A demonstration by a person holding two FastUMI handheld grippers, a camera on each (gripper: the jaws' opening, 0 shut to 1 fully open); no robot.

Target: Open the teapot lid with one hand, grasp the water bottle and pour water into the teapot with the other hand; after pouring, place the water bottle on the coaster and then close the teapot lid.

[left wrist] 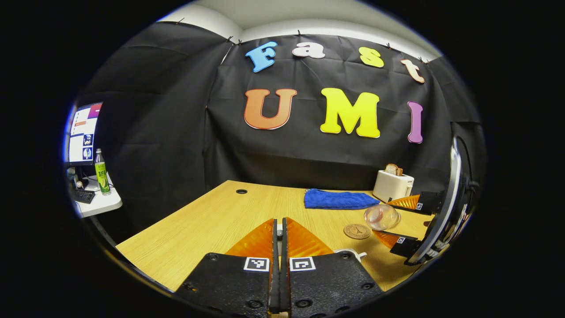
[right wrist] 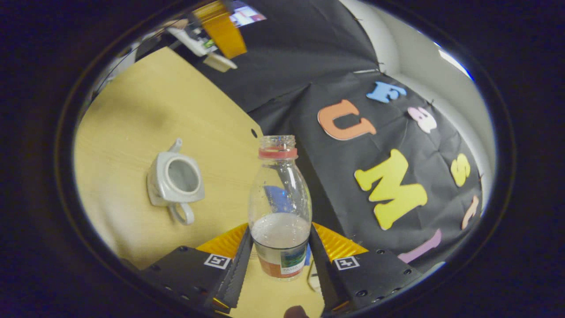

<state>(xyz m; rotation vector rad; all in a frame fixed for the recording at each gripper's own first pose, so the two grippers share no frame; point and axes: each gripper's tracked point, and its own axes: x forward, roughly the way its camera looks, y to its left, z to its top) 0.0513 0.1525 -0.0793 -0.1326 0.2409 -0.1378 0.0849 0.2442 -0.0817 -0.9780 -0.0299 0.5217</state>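
The white teapot [right wrist: 176,181] stands on the wooden table [right wrist: 132,110] with its lid off and its opening bare. My right gripper [right wrist: 280,232] is shut on a clear, uncapped water bottle [right wrist: 279,207] that is partly full; its mouth is to the right of the teapot and no stream shows. In the left gripper view that bottle [left wrist: 382,216] is tipped, above the table near the round brown coaster [left wrist: 356,231]. My left gripper [left wrist: 279,223] is shut, raised over the table; a bit of the teapot [left wrist: 353,253] peeks past its finger. From the right gripper view the left gripper [right wrist: 220,31] holds a pale lid [right wrist: 218,62].
A blue cloth [left wrist: 337,198] lies at the back of the table, and a white toaster [left wrist: 392,184] with bread stands at the back right. A side table at the left carries a green bottle [left wrist: 102,172] and a monitor [left wrist: 83,132].
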